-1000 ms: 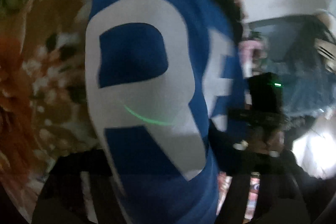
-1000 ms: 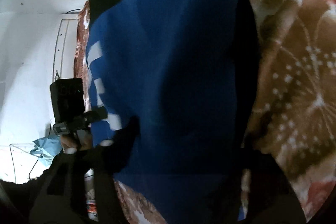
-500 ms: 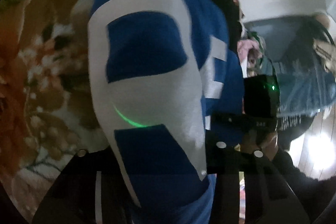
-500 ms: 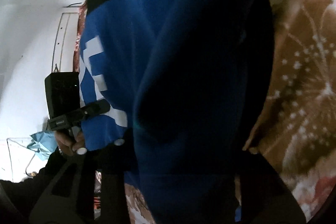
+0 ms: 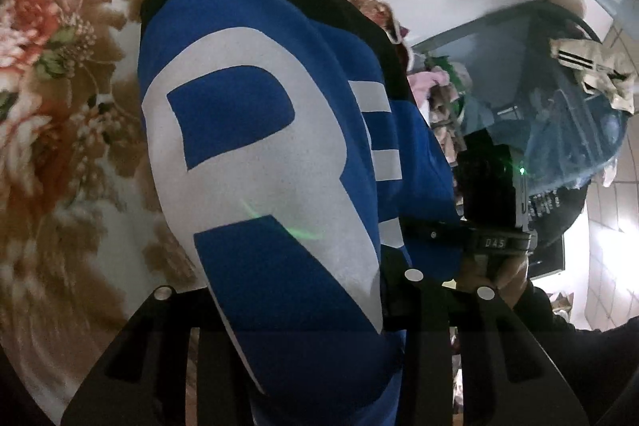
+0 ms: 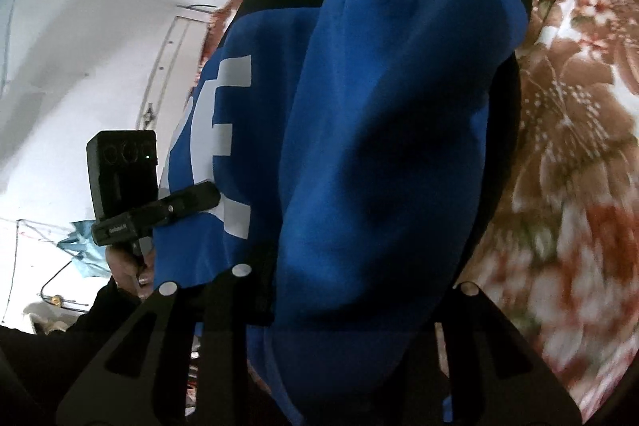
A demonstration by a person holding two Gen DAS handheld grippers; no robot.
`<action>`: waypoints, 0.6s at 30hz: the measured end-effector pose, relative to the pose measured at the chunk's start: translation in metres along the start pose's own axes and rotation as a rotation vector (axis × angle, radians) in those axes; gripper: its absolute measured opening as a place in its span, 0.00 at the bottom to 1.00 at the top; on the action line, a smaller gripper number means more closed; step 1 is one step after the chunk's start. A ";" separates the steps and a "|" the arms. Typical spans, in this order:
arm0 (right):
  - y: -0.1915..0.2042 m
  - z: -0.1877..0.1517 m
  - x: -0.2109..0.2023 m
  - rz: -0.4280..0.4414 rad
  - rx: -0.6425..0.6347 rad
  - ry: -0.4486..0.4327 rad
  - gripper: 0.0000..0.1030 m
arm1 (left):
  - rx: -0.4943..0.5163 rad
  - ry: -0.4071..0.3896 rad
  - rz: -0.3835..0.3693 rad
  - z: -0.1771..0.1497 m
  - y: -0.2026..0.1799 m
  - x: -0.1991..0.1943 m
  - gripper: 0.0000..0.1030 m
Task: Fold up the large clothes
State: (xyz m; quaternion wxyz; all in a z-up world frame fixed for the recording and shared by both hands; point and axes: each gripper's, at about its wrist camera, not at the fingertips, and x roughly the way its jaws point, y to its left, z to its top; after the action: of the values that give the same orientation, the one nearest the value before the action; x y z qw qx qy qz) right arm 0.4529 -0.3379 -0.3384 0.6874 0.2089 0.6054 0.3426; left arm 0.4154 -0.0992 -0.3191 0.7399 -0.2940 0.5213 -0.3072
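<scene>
The blue garment [image 5: 279, 186] with large white letters was held up off the flowered blanket [image 5: 72, 130], hanging down in front of both cameras, its black lower band nearest the blanket at the far end. The jaws of the left gripper [image 5: 295, 310] had just been closing, with cloth bunched between them; the same was true of the right gripper [image 6: 343, 306], which was pinched on a thick blue fold.

The step was judged to be a lift of one edge, to be carried over and laid down. For that to be done well, the two grips should be kept level and well apart so the edge stays taut, and the cloth should be raised until its hanging end clears the blanket before it is brought across.

The fingertips themselves were covered by cloth in both views, so the exact bite could not be made out. The full outline of the garment was cut off, and which part was held could not be told. The blanket was blurred in places.
</scene>
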 end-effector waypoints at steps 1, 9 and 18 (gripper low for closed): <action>0.015 -0.013 -0.014 0.000 -0.004 -0.007 0.29 | 0.008 -0.004 0.004 -0.008 -0.021 -0.017 0.35; 0.111 -0.104 -0.122 -0.078 0.044 -0.103 0.29 | 0.113 0.037 -0.081 -0.072 -0.138 -0.071 0.34; 0.111 -0.211 -0.199 -0.203 0.235 -0.298 0.29 | 0.260 0.255 -0.201 -0.110 -0.217 -0.025 0.34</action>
State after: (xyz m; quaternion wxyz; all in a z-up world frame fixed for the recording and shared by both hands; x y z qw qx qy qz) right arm 0.2160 -0.4332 -0.1613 0.7711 0.2741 0.5508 0.1640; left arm 0.2721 -0.2314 -0.1718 0.6654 -0.2052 0.5346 -0.4789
